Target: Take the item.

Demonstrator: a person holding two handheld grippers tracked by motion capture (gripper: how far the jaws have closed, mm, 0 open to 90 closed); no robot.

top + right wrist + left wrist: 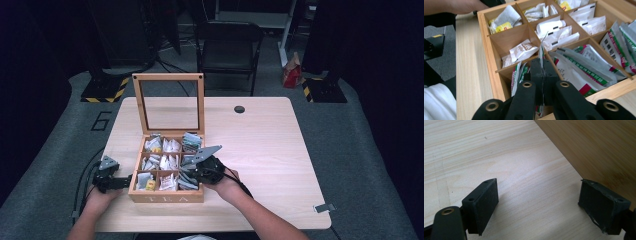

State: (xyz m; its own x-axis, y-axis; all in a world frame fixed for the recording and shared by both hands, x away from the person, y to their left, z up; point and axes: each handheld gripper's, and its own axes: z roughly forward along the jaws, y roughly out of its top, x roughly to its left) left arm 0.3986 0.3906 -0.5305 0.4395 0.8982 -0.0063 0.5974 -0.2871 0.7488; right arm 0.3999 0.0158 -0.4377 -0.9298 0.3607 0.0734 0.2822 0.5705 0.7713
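While clamped in right tongs [541, 72], packet [541, 53] edge-up over tea box [489, 57]

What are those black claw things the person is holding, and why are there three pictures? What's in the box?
A person sits at a wooden table and holds a grabbing tool in each hand. One picture looks down from above. The other two come from small cameras riding on the tools, so you see each tool's black fingers from close up. On the table stands a wooden tea box with its glass lid up. It has nine small compartments full of tea packets. The left gripper is open, beside the box's left wall, holding nothing. The right gripper is over the box, pinched shut on a thin packet, seen edge-on.
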